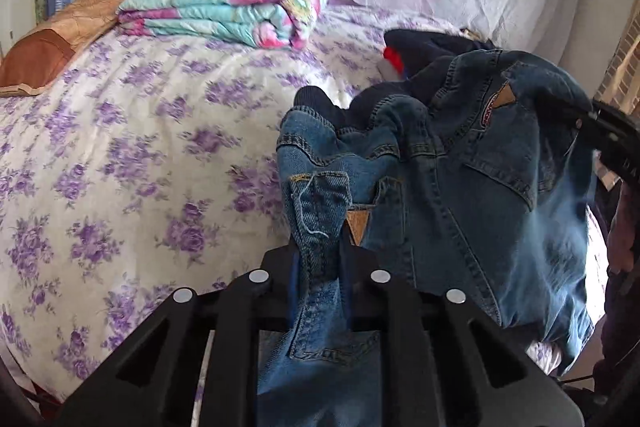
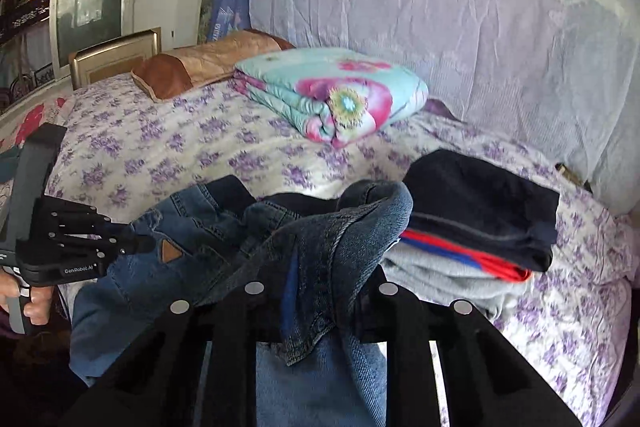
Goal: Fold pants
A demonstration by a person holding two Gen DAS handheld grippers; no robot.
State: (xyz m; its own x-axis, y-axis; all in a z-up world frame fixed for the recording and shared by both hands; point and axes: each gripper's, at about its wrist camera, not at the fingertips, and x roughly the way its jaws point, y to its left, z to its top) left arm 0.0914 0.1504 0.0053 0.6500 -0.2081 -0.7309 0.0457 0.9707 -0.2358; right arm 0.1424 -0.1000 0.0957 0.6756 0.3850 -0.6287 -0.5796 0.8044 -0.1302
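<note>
Blue denim jeans (image 1: pixel 472 163) hang in the air above the bed, stretched between both grippers, back pockets toward the left wrist camera. My left gripper (image 1: pixel 320 267) is shut on the waistband at a belt loop. My right gripper (image 2: pixel 320 291) is shut on the other end of the waistband (image 2: pixel 340 239), and its black body shows at the right edge of the left wrist view (image 1: pixel 612 143). The left gripper also shows in the right wrist view (image 2: pixel 136 243), clamped on the jeans (image 2: pixel 184 227) near a tan patch.
The bed has a white sheet with purple flowers (image 1: pixel 140 147). A folded turquoise and pink quilt (image 1: pixel 240 11) and a brown pillow (image 1: pixel 60 39) lie at the back. A stack of folded clothes, dark on top with red and grey below (image 2: pixel 472 227), sits at the right.
</note>
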